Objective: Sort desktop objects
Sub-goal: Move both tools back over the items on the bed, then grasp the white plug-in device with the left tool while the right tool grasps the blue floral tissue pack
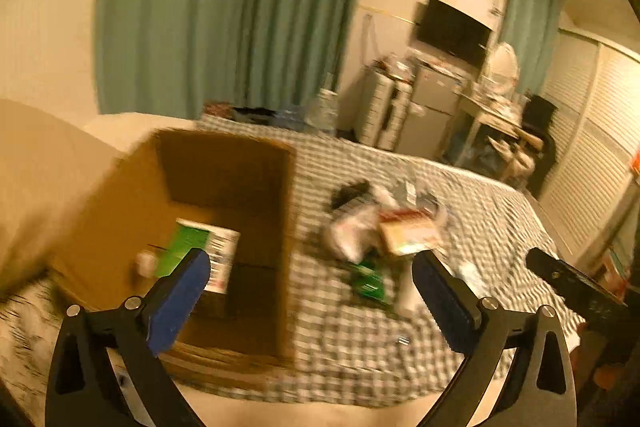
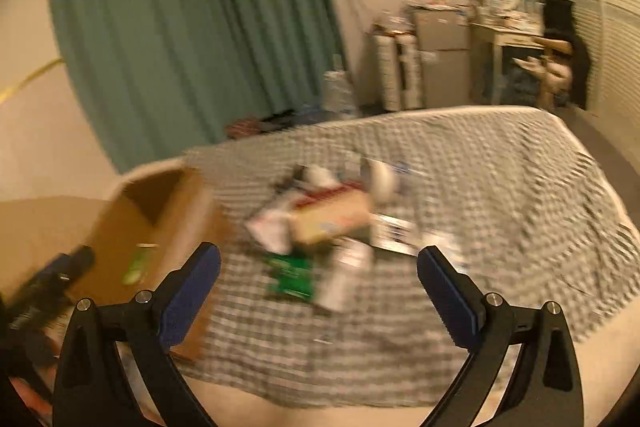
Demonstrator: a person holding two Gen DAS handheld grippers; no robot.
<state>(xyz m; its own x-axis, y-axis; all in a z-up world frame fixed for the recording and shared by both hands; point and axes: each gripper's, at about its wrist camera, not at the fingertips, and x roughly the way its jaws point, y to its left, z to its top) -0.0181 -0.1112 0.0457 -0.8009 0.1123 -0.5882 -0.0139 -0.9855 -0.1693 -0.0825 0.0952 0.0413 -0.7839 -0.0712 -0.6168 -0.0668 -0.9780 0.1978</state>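
An open cardboard box [image 1: 224, 211] stands on the checkered cloth at the left; a green and white packet [image 1: 204, 251] lies inside it. The box also shows in the right wrist view [image 2: 160, 227]. A blurred pile of objects [image 1: 384, 227] lies to its right: a tan carton [image 2: 332, 215], a green packet [image 2: 292, 277], white packets. My left gripper [image 1: 310, 291] is open and empty, above the box's right wall. My right gripper [image 2: 318, 281] is open and empty, held above the pile's near side.
The checkered cloth [image 2: 500, 195] covers a bed-like surface. A green curtain [image 2: 192, 27] hangs behind. A fridge [image 2: 444, 59], drawers and a cluttered desk stand at the far right. The right gripper shows at the edge of the left wrist view [image 1: 576, 287].
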